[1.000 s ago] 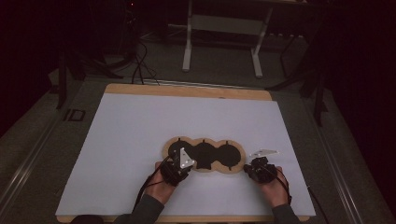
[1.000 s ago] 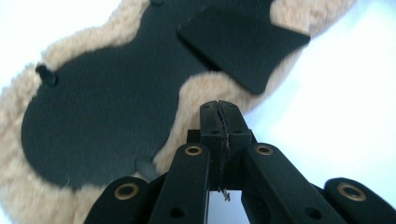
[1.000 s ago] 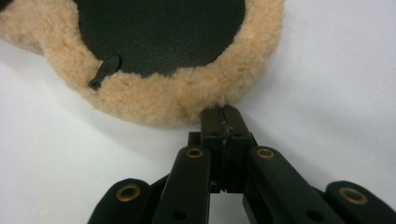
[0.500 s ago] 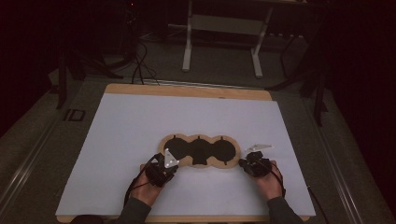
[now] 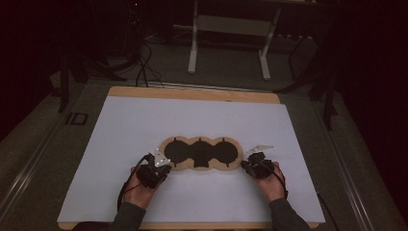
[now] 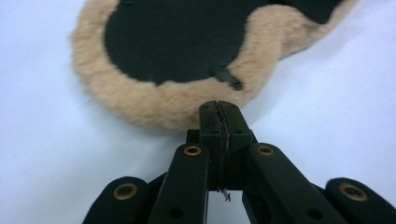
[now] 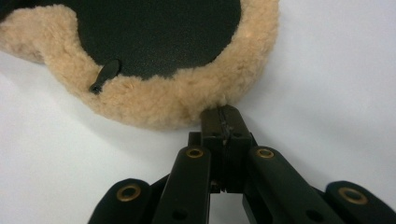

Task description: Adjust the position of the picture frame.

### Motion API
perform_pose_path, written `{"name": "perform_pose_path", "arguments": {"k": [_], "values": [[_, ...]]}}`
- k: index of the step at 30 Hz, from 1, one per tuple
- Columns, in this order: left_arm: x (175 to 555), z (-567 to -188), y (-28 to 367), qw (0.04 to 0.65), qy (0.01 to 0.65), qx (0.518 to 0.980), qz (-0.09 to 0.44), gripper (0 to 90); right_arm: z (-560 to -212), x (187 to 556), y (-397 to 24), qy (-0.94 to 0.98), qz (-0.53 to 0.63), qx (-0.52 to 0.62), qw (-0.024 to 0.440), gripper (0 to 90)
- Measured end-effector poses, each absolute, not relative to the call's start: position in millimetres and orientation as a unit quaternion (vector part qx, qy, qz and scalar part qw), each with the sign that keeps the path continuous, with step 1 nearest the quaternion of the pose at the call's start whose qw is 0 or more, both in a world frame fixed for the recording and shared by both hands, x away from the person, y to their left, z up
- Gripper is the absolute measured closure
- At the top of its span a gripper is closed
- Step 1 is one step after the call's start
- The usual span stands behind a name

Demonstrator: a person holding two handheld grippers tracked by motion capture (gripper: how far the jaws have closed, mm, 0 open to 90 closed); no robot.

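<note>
A dark room is seen behind, with white metal legs (image 5: 228, 45) and cables on the floor, and a tabletop (image 5: 192, 94) covered by a white sheet (image 5: 144, 120). On that sheet a fleece pad (image 5: 201, 153) is laid flat: tan fuzzy trim around three joined black rounds, with little black tabs (image 6: 226, 77) on the dark part.

The left gripper (image 6: 219, 109) is held at the pad's left end. Its jaws are clenched tight together, nothing pinched between them as far as can be told, and the fuzzy rim is found right at the tips, just ahead and slightly to the left of them.

The right gripper (image 7: 224, 114) is parked at the pad's other end, jaws squeezed closed too. The fleece edge is met right at the tips; whether any fluff is caught in there can't be told. One black tab (image 7: 105, 74) is seen further ahead, off to the left of the jaws.
</note>
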State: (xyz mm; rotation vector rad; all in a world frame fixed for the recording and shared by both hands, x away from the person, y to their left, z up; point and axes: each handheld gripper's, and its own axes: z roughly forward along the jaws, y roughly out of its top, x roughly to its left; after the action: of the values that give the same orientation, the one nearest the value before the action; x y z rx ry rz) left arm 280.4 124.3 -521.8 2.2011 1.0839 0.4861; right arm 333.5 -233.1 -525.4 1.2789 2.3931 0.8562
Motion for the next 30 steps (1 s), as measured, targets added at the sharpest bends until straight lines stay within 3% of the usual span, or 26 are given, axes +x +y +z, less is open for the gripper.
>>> {"name": "perform_pose_path", "arguments": {"k": [30], "values": [[289.2, -521.4, 136.2, 0.328, 0.441, 0.816, 0.180, 87.4, -529.8, 331.0, -226.8, 0.824, 0.319, 0.440, 0.160, 87.3]]}}
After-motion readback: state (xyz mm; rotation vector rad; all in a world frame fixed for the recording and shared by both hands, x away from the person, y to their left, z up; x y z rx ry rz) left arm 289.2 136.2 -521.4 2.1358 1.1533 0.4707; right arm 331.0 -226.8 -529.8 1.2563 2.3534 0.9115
